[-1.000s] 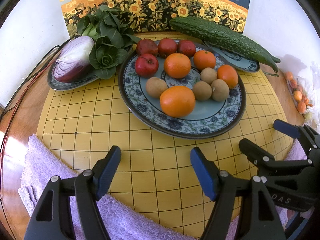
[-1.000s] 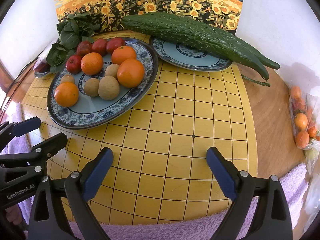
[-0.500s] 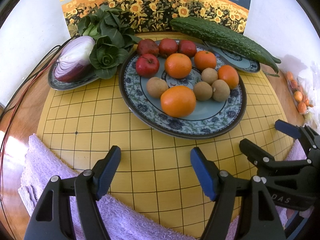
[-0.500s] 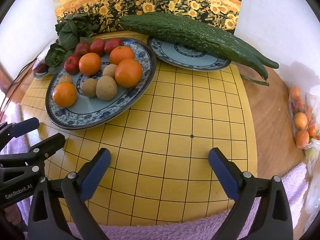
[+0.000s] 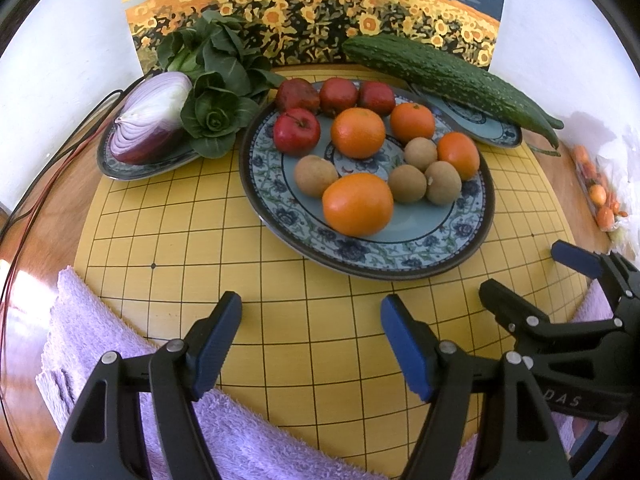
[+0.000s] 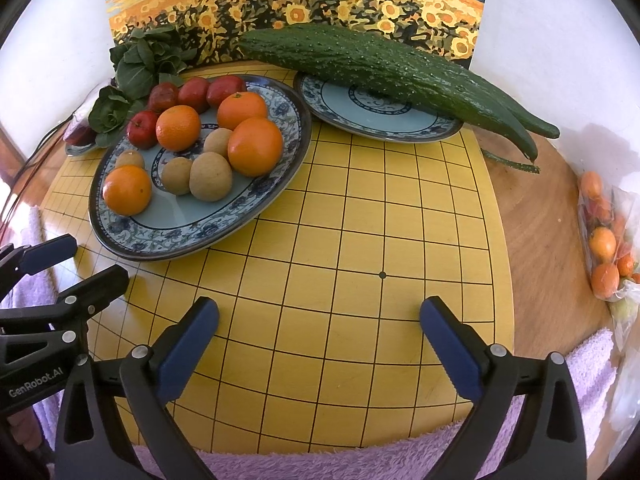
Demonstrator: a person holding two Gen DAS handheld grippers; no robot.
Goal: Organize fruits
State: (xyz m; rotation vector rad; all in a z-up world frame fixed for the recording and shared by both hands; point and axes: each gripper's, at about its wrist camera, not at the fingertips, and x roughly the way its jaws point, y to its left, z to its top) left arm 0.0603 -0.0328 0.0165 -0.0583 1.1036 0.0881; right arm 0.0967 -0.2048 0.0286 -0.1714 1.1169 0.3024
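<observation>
Hovering, both hand-held grippers (left (image 5: 310, 340), right (image 6: 318, 340)) wide, empty | fruits grouped on plate (image 5: 400, 256) | fits start or finish

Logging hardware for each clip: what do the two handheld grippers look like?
Both are black plastic clamp-style grippers with silver rivets and blue pads: the left gripper and the right gripper. White lettering marks their bodies: "GenRobot.AI" on the left, partly visible "DAS" on the right. No sleeves or cables visible.
</observation>
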